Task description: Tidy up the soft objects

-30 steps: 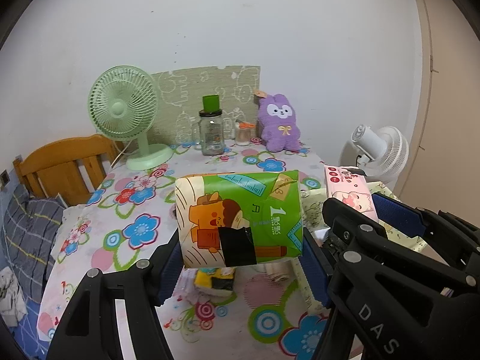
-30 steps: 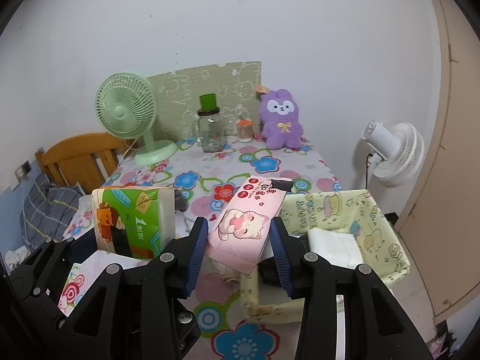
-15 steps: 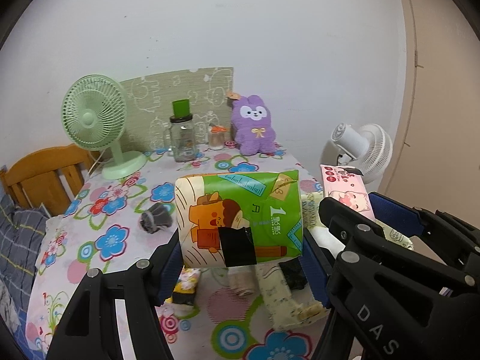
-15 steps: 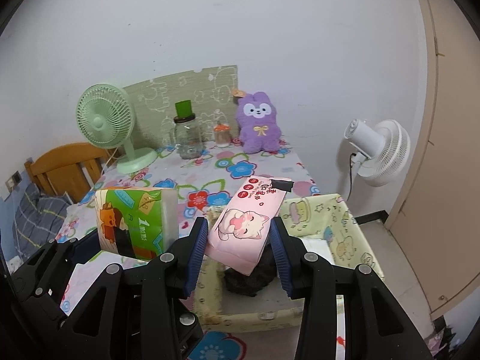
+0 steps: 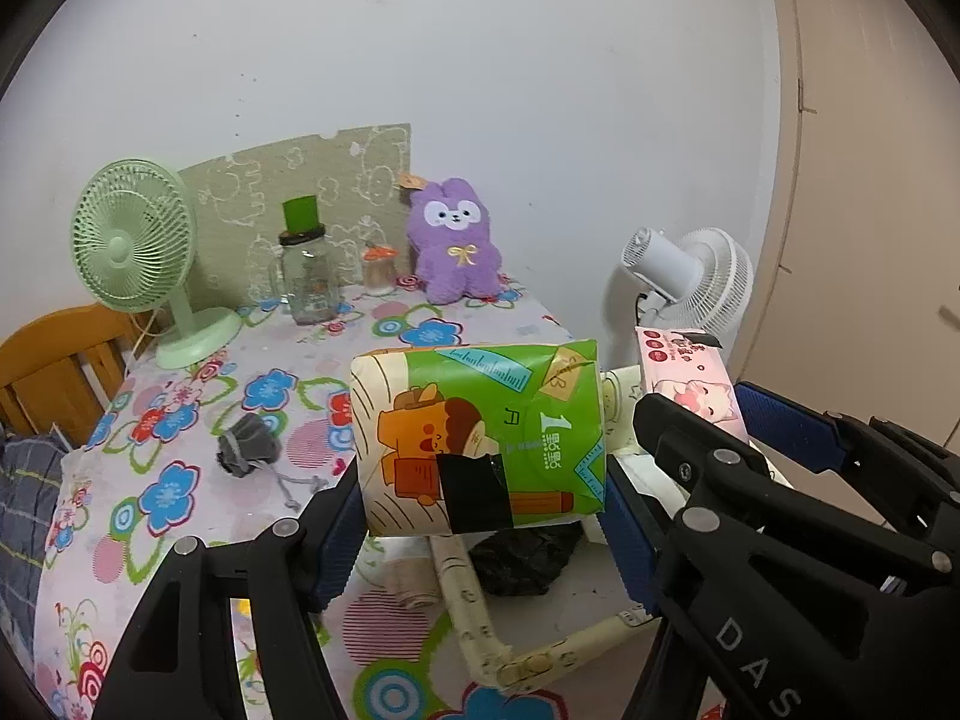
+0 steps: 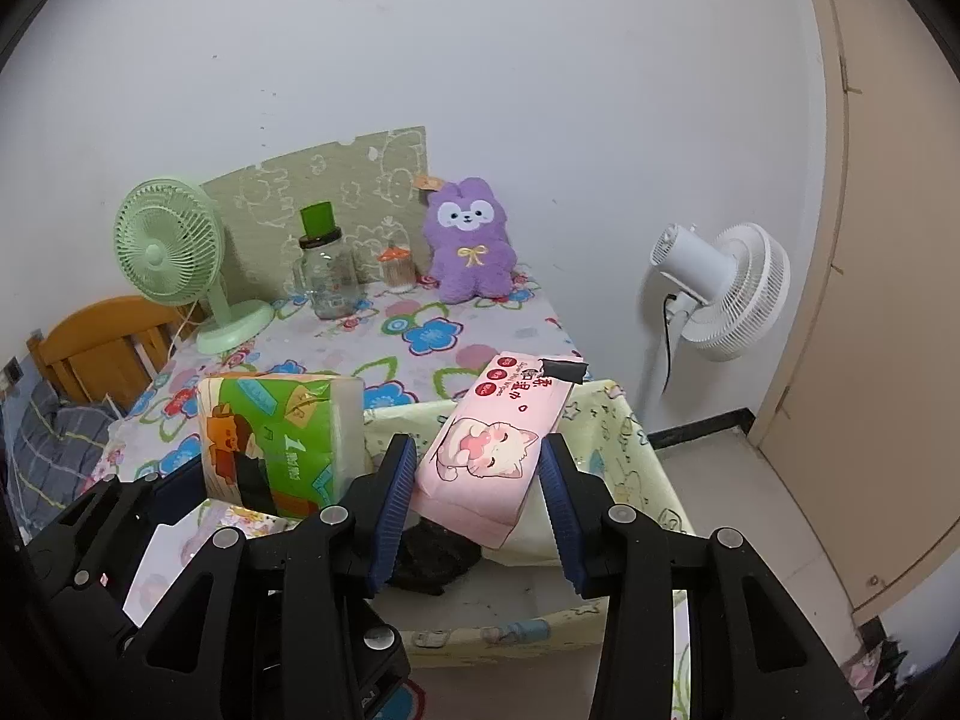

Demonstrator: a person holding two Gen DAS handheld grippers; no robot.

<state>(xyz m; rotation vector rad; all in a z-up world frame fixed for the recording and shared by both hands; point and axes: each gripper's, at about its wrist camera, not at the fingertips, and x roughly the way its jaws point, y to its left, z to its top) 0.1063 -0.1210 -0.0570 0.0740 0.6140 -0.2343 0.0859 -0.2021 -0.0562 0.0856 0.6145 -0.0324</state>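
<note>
- The green tissue pack point(image 5: 480, 438) sits clamped between the blue pads of the left gripper point(image 5: 483, 516), jaws spread about as wide as the pack and pressing on both its short ends; it is held up in the air, lying level, over the near-left corner of the fabric bin.
- The pink wet-wipes pack point(image 6: 495, 438) is pinched the same way in the right gripper point(image 6: 477, 492), jaws narrower, pads against its long sides; it tilts upward away from the camera, with a bit of black tape at its far end, and hangs over the bin.
- The two packs are side by side, green on the left, pink on the right, apart from each other.
- Beneath them is the pale yellow fabric bin point(image 6: 636, 468), printed with small figures, standing at the table's near right edge; a black crumpled thing point(image 5: 522, 558) lies inside on its floor.
- Just outside the bin's left wall lies a beige rolled item point(image 5: 408, 579); further left on the flowered tablecloth point(image 5: 180, 456) is a grey bundle point(image 5: 246, 450) with a cord.
- At the back of the table stand a green desk fan point(image 5: 138, 246), a glass jar with a green lid point(image 5: 306, 276), a small orange-capped jar point(image 5: 379, 267) and a purple plush rabbit point(image 5: 456, 252).
- A white floor fan point(image 6: 720, 288) stands beyond the table's right edge; a wooden chair point(image 6: 102, 342) is at the left.
</note>
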